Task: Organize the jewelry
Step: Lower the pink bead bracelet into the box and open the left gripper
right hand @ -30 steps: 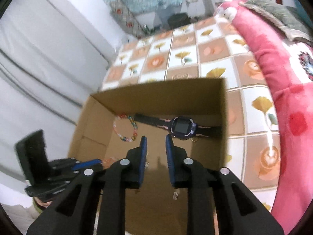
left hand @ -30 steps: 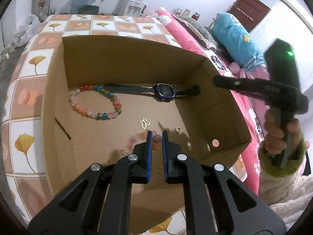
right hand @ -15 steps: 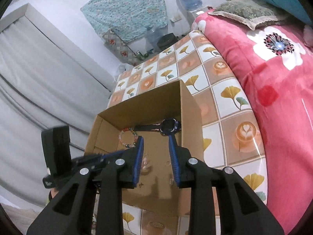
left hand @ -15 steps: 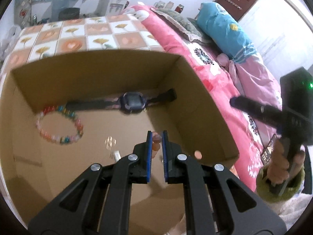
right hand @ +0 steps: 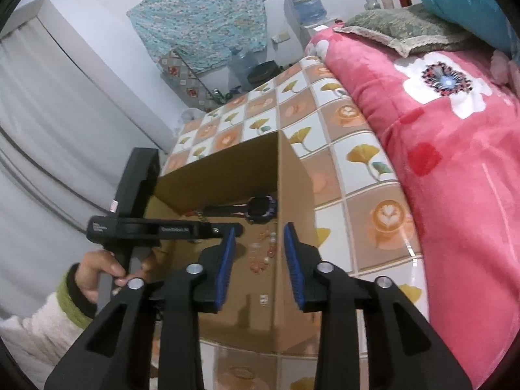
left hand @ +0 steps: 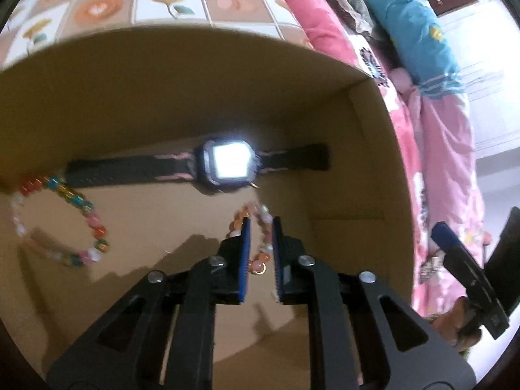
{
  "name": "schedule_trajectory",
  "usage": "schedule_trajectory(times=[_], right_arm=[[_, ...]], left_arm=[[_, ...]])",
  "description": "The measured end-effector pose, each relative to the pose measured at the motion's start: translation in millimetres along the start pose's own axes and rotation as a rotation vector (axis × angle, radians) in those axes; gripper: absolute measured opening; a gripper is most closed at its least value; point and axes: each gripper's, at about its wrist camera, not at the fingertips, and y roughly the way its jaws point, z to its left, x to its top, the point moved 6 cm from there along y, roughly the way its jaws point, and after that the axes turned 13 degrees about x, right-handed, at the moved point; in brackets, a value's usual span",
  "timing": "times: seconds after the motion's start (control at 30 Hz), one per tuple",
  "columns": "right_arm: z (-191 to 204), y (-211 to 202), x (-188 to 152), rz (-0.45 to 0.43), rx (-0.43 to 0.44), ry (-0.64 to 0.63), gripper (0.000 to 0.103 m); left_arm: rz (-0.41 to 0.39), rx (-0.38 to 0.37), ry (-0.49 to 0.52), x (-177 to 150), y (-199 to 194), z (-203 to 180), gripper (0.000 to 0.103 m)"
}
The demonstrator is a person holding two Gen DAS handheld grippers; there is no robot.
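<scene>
box (left hand: 201, 74): cardboard, holds watch (left hand: 229, 165) and colourful bead bracelet (left hand: 58, 224)
left gripper (left hand: 260, 227): jaws opening, pink bead bracelet (left hand: 260, 256) loose between, low inside box
right gripper (right hand: 256, 243): jaws opening, empty
remaining: release, sort small pieces

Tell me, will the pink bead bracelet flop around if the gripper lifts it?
Probably yes. The pink bead bracelet is separate round beads on a string, so it should sag and dangle. The beads look smooth, so they might slip from the left gripper, whose jaws are opening around it.
</scene>
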Motion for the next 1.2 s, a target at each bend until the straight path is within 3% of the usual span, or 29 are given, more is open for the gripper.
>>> schedule_trajectory(times=[0.17,0.33,0.47,0.67,0.73,1.13,1.2], right_arm=[[-3.4,-0.7,-2.2,0.001,0.001,0.011,0.034],[4.2,-3.0,-3.1,-0.012,0.015,-0.001,0.034],[8.1,-3.1,-5.4,-0.023,0.026,0.005,0.034],[7.9,-4.3,-11.6,-0.028,0.032,0.019,0.034],[3.9,-6.3,-11.3,-0.032,0.031,0.028,0.034],[-10.3,-9.5,-10.6,-0.043,0.056,0.063,0.034],[-13.9,-10.8,-11.0,-0.046,0.057,0.073,0.034]], left_arm=[[-0.064,0.057,0.009,-1.2,-12.1,5.2,0.022],[-0.089,0.064,0.06,-7.9,-22.0,-0.3,0.024],[-0.063,0.092,0.113,-4.7,-11.6,-7.8,0.025],[0.052,0.241,0.231,-0.7,26.5,-12.2,0.024],[0.082,0.253,0.258,0.3,32.9,-16.3,0.024],[0.085,0.461,0.456,5.2,44.9,-39.0,0.024],[0.071,0.464,0.492,1.8,44.6,-44.8,0.012]])
